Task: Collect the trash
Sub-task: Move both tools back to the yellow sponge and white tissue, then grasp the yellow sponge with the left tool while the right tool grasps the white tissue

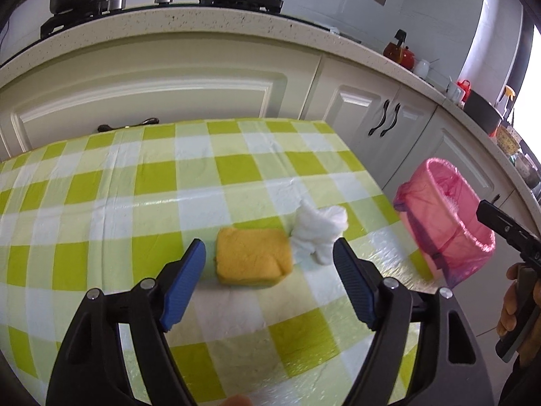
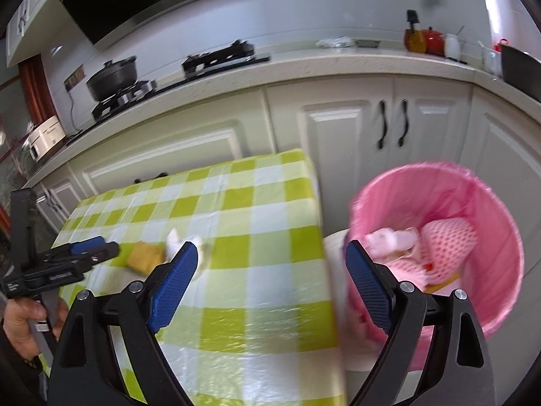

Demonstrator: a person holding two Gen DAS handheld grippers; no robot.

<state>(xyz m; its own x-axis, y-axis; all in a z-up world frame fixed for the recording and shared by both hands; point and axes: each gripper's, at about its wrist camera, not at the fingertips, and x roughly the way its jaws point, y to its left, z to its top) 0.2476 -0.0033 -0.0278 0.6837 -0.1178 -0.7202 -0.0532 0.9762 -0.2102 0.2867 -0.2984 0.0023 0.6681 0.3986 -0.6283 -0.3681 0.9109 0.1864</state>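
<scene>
Left gripper (image 1: pixel 268 252) is hovering, jaws wide and empty, over the sponge (image 1: pixel 253 260) and crumpled tissue (image 1: pixel 319 234) lying on the tabletop (image 1: pixel 101 182). Right gripper (image 2: pixel 272 257), jaws wide and empty, is pointing between tabletop edge and pink-lined bin (image 2: pixel 500 243) at right.

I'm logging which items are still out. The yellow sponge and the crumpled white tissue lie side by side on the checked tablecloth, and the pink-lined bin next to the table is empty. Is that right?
Not quite: the bin is not empty. The right wrist view shows pink foam netting and other scraps inside its liner. The sponge and tissue do lie side by side on the tablecloth.
</scene>
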